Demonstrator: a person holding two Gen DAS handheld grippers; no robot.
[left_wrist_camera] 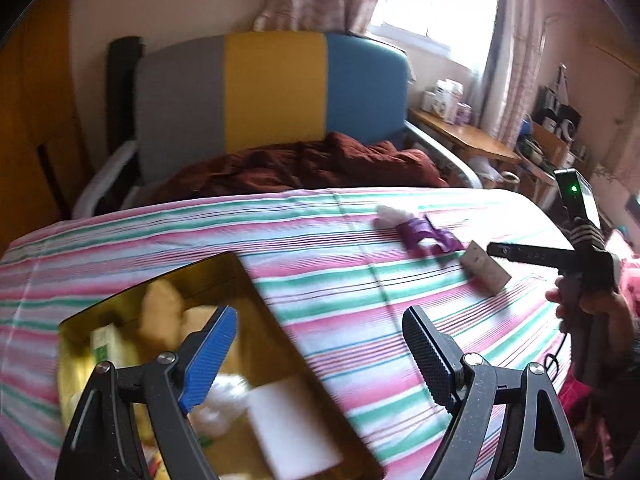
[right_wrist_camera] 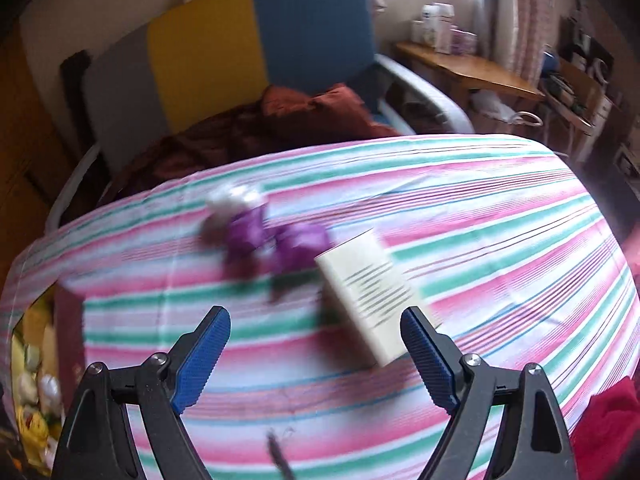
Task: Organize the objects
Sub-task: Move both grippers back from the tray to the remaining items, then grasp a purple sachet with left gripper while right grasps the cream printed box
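We hold the left gripper (left_wrist_camera: 320, 344) over the near left corner of the striped bedsheet (left_wrist_camera: 340, 280), its jaws spread wide with nothing between them, one pad blue and the other black. Below it sits an open gold-coloured box (left_wrist_camera: 224, 272), and inside we see a white rectangular block (left_wrist_camera: 294, 428), a crumpled white tuft (left_wrist_camera: 224, 396), a pale yellow soft item (left_wrist_camera: 160, 316) and a small carton with green print (left_wrist_camera: 105, 346); the blur keeps us from naming these more closely. We hold the right gripper (right_wrist_camera: 316, 350) above the middle of the bedsheet (right_wrist_camera: 500, 240), jaws also wide apart and empty, and a cream-coloured box with printed lines (right_wrist_camera: 368, 292) lies on the sheet just beyond its fingertips, closer to the right one. Touching that box's far corner is a purple and white object (right_wrist_camera: 260, 232), too blurred to identify. At the bedsheet's left edge, the gold box (right_wrist_camera: 68, 320) shows again with small yellow and white items inside.
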